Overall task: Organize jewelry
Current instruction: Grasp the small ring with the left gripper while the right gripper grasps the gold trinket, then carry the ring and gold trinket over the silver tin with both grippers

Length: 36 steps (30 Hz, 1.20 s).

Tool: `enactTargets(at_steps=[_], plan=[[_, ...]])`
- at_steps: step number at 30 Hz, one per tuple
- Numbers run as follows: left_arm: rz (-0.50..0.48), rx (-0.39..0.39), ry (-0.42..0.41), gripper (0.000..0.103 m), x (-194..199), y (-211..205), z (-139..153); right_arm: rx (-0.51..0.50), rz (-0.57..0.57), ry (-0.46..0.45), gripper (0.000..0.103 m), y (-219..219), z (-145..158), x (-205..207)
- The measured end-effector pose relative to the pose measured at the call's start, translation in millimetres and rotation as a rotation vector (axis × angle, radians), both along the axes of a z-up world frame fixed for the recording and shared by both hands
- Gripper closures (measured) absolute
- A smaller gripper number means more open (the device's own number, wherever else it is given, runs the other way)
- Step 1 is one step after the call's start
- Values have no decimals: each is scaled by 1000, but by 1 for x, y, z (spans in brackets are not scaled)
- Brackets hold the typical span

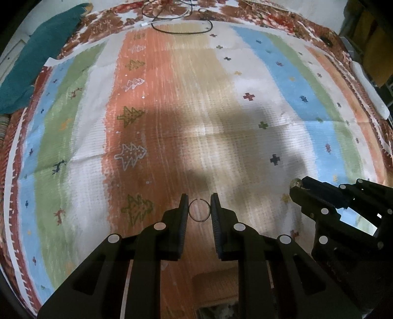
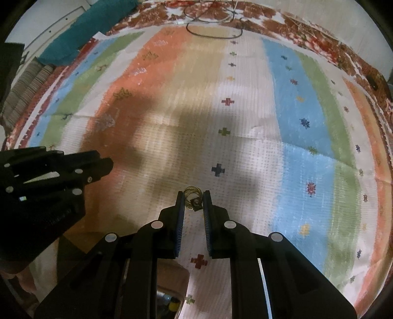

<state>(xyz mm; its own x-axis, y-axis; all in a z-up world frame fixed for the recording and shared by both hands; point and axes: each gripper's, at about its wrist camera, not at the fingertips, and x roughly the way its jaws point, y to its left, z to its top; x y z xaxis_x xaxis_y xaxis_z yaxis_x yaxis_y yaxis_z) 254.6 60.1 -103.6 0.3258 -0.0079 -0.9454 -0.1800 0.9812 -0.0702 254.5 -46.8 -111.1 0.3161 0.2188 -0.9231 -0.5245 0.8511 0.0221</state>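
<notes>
In the left wrist view my left gripper (image 1: 199,205) is shut on a thin silver ring (image 1: 199,210), clamped by its edges between the two pads above the striped cloth (image 1: 157,122). The right gripper (image 1: 296,187) shows at the right of that view, holding something small and shiny at its tip. In the right wrist view my right gripper (image 2: 193,198) is shut on a gold wire coil piece with a dark stone (image 2: 194,198), lifted off the cloth (image 2: 245,122). The left gripper (image 2: 105,163) appears at the left there, its jaws seen side on.
A teal towel (image 1: 41,59) lies at the far left edge of the cloth. Black and white cables (image 1: 181,22) loop at the far edge. A tan box (image 1: 216,284) sits below the grippers, near the front. A white roll (image 1: 368,90) lies at the right edge.
</notes>
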Motion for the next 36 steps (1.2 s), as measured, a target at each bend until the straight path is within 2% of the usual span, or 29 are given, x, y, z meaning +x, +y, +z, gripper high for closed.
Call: enactTargets(at_steps=[17,36], plan=[[0,12,-74,85,-27,-14,32,42,-16,-65,87,-16,29,-23],[-10,14,-151,85,-65,-30,58,80,-4,-103,87,-26,44,-55]])
